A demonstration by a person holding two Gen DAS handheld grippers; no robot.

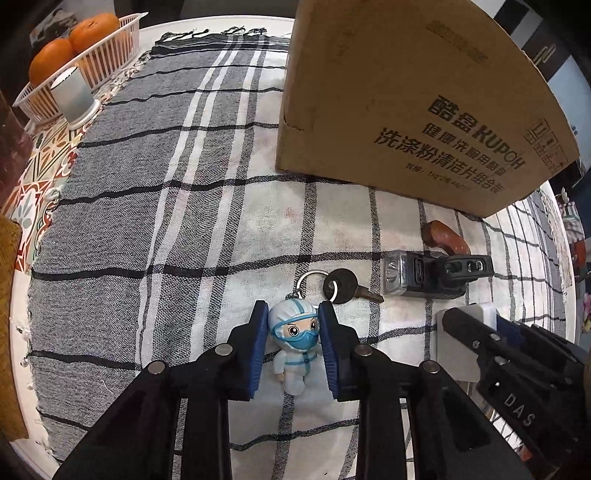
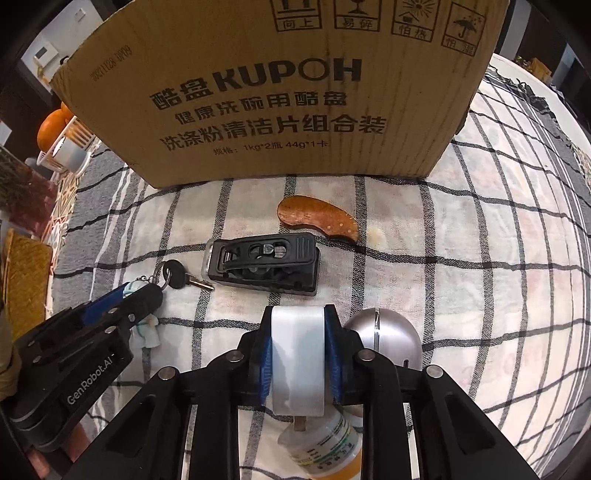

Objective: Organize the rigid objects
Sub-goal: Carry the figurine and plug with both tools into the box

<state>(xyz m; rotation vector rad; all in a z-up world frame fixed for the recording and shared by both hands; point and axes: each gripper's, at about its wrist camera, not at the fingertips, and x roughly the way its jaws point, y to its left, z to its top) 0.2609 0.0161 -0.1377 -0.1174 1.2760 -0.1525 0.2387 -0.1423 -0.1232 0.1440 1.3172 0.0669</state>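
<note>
My left gripper [image 1: 293, 345] sits low over the checked cloth [image 1: 147, 206] on the table, its blue pads [image 1: 258, 347] standing on either side of the figurine keychain [image 1: 295, 343]; the pads look just touching the figurine's head, but I cannot tell whether they actually press it. The figurine lies on the cloth, its ring and black-headed key [image 1: 341, 286] trailing toward the cardboard box [image 1: 417, 99]. My right gripper [image 2: 298, 354] is pinching a white block [image 2: 298, 354], pads pressed flat against both its sides. Beneath that block I see a small bottle with a green-printed label [image 2: 328, 446] lying on the cloth, and just to the right a silver dome-shaped object [image 2: 388, 336]. Ahead of the right gripper lies a black clip-backed flashlight [image 2: 264, 264], with a curved wooden piece [image 2: 317, 216] beyond it, near the box front. The key lies just beside the flashlight's lens end. At the far left of the table, a white basket [image 1: 107, 59] holds oranges [image 1: 94, 31], with a pale cup [image 1: 72, 96] standing beside it.
</note>
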